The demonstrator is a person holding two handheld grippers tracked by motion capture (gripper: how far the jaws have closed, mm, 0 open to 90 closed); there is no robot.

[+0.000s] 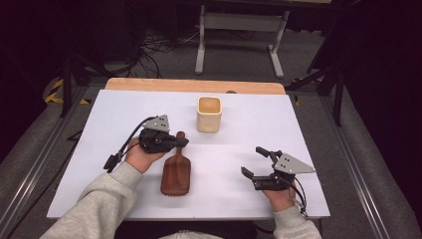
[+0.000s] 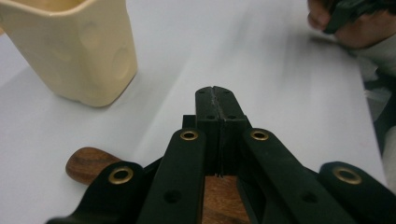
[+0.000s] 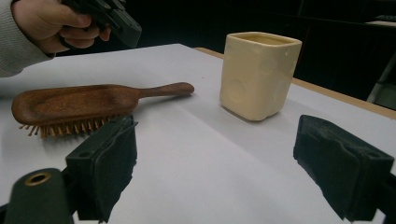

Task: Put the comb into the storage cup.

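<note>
The brush (image 1: 176,171) lies bristles down at the centre of the high view, its handle pointing up the frame toward the cup (image 1: 209,114), probably so that end can be lifted and tipped in. The left gripper (image 1: 180,143) hangs over the handle neck with its jaws pressed together on nothing, the wood just beneath them. The right gripper (image 1: 254,162), lower right, rests with jaws spread wide and empty, well apart from the brush.

hairbrush (image 2: 88,163) head | hidden behind left tongs (image 2: 215,100) | left gripper view
</note>
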